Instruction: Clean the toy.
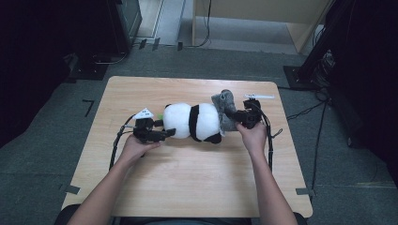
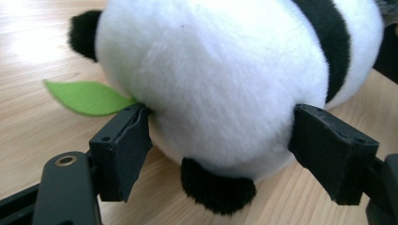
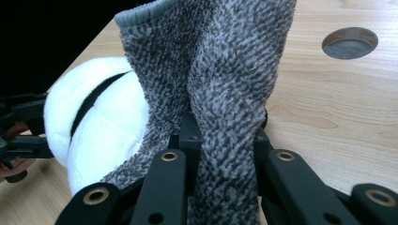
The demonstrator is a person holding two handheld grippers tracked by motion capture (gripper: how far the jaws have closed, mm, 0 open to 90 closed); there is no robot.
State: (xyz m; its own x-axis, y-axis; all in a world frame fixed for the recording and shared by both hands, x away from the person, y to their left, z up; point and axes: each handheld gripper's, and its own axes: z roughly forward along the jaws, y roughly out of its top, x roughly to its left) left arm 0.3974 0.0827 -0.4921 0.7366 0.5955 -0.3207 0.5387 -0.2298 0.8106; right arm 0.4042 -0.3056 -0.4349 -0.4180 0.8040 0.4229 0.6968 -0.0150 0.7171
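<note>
One panda (image 1: 193,122); one grey sock (image 3: 220,79)

- White-and-black plush panda toy (image 2: 220,84): top and right side cut off by the frame edges in the left gripper view; face not visible.
- Same panda, right gripper view (image 3: 94,136): far end hidden behind the grey knitted sock (image 3: 220,84).
- Right gripper (image 3: 225,140): fingers buried in the sock's fabric, tips hidden.
- Small white object (image 1: 259,96) near the light wooden desk's (image 1: 187,178) far right corner: too small to identify.
- Person's forearms: cut off at the bottom edge, high view.
</note>
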